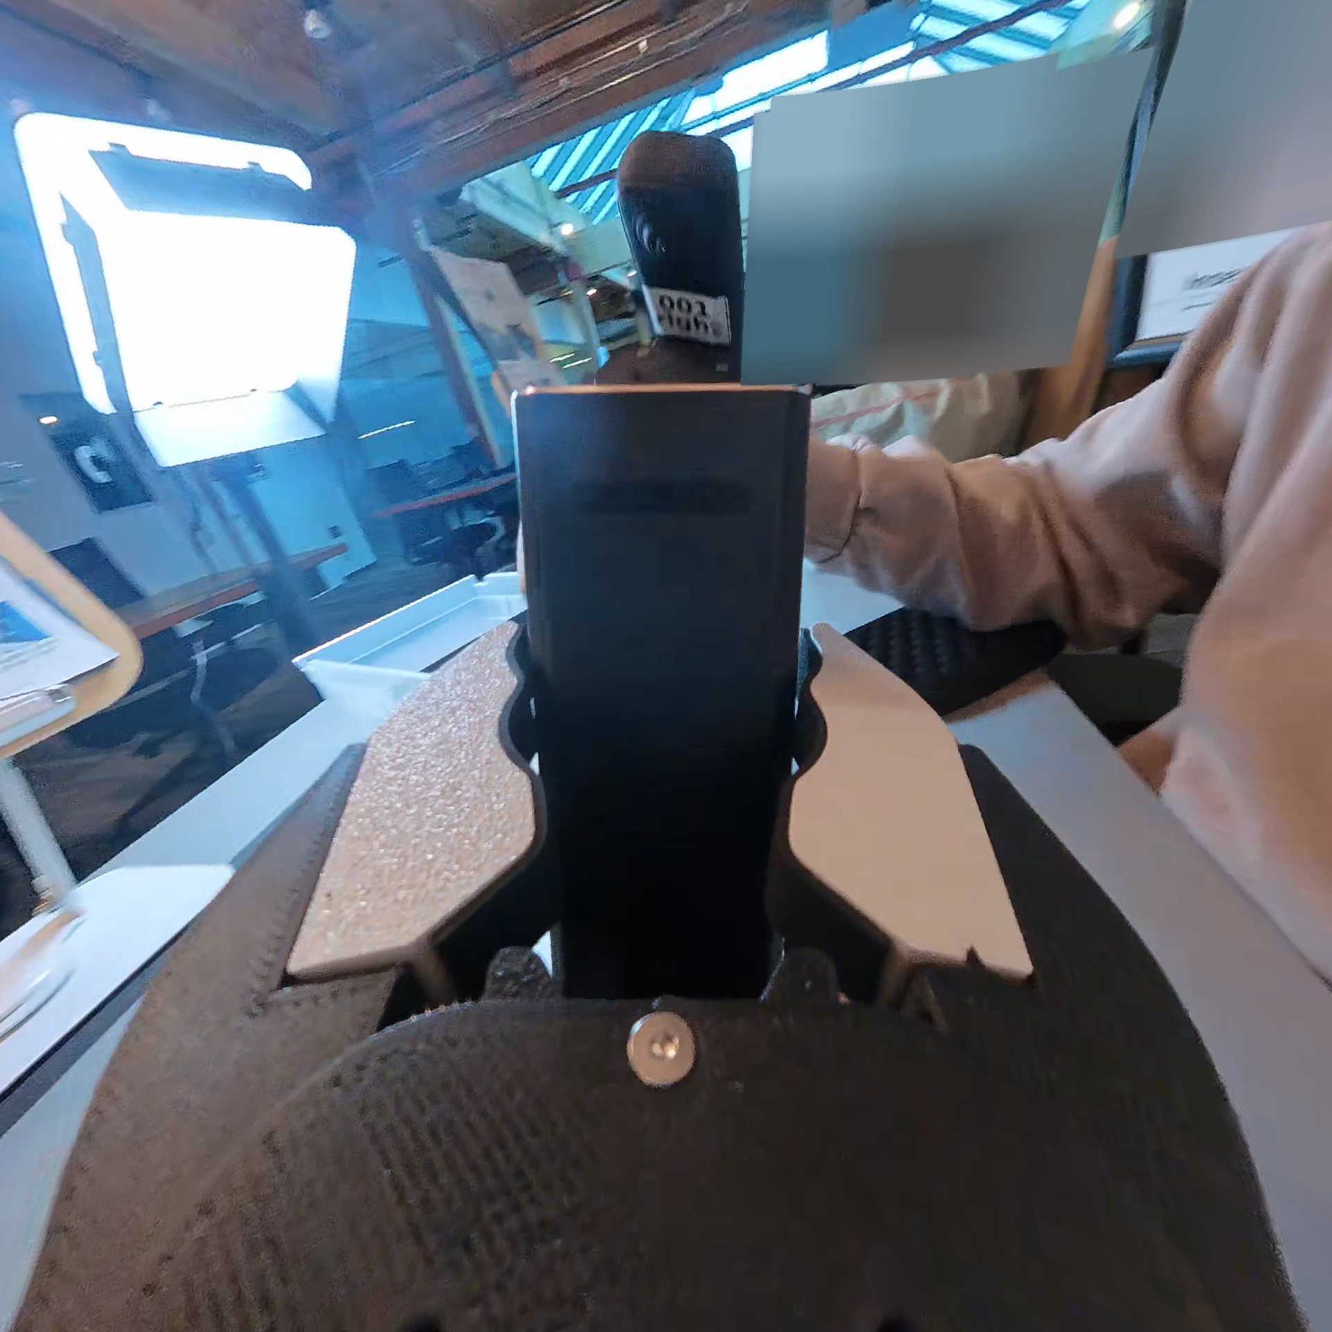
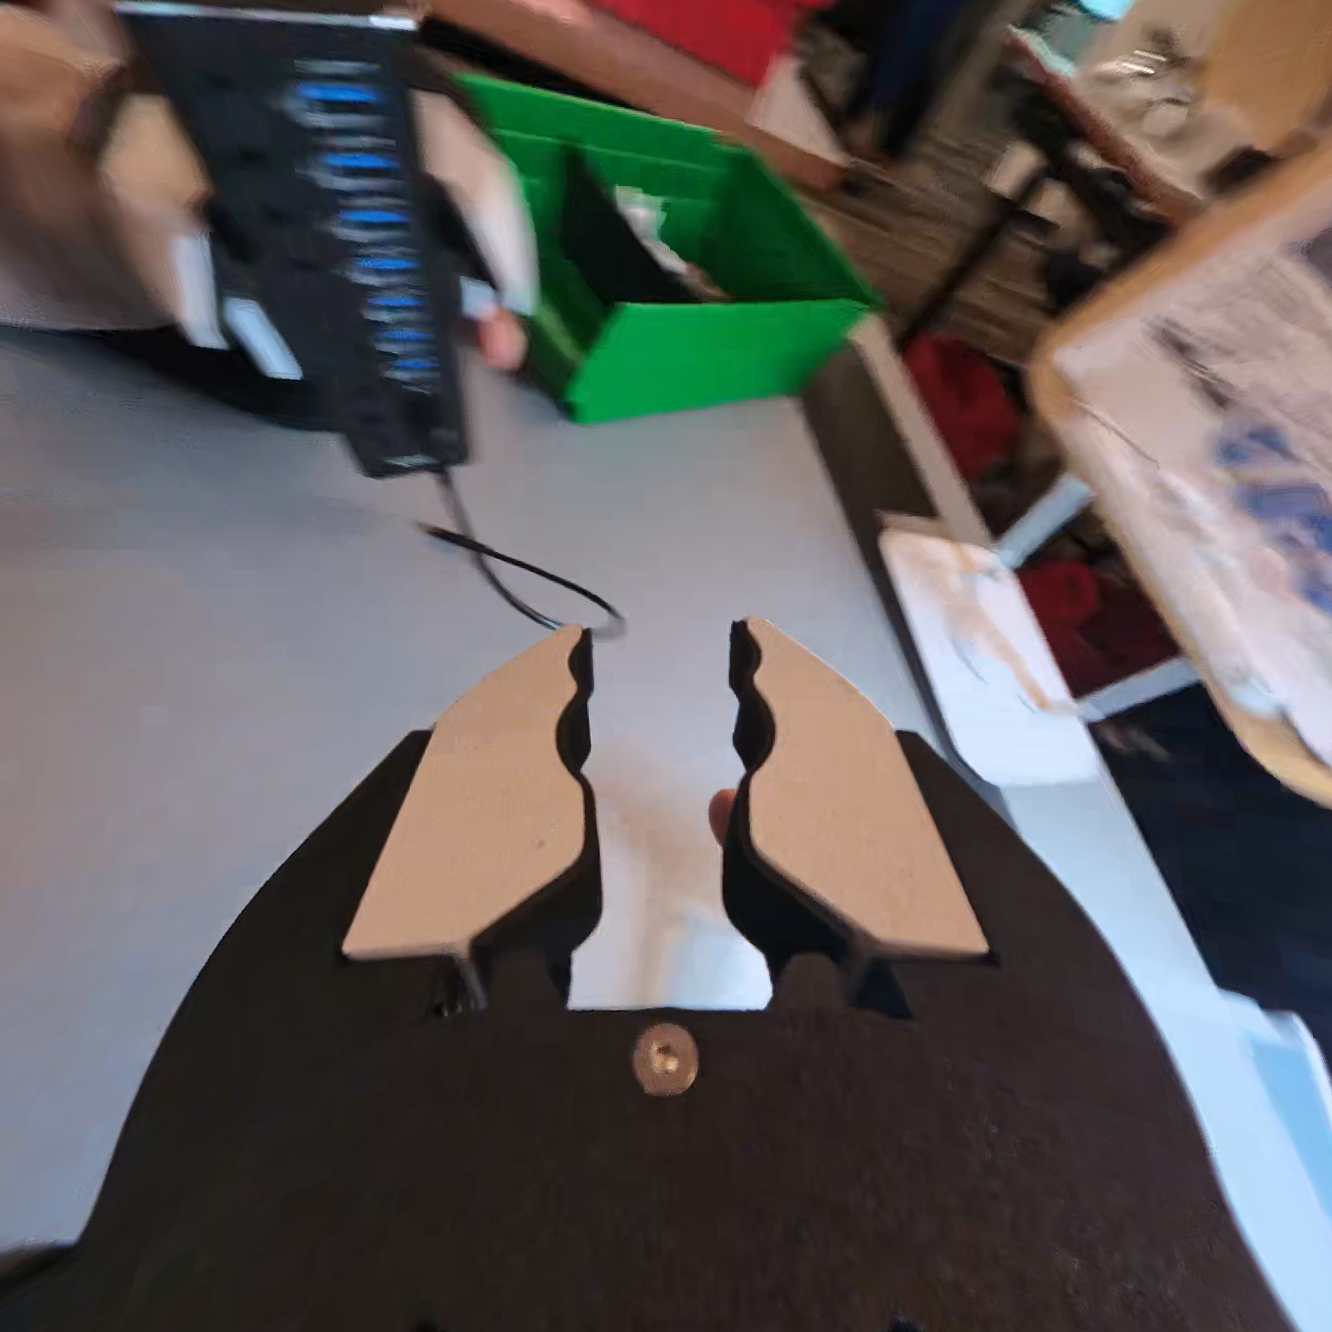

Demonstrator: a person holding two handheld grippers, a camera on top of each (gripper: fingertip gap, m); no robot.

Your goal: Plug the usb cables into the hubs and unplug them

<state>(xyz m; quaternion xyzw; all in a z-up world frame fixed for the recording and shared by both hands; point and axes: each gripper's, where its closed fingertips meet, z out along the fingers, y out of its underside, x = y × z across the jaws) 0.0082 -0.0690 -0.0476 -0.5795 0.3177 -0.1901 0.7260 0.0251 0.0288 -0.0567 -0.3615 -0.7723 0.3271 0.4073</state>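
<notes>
Left hand-held gripper [image 1: 663, 649] clamps hub [image 1: 659, 649] | right hand-held gripper [image 2: 661, 634] empty, apart

A black hub [image 1: 659, 649] with blue ports stands upright, clamped; its thin black cable [image 2: 519, 569] trails on the table.

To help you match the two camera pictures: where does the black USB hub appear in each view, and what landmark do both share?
Left wrist view: the hub fills the centre, upright, clamped in the left gripper.
Right wrist view: the hub is upper left, blue ports showing, blurred.
Shared landmark: the grey table.
</notes>
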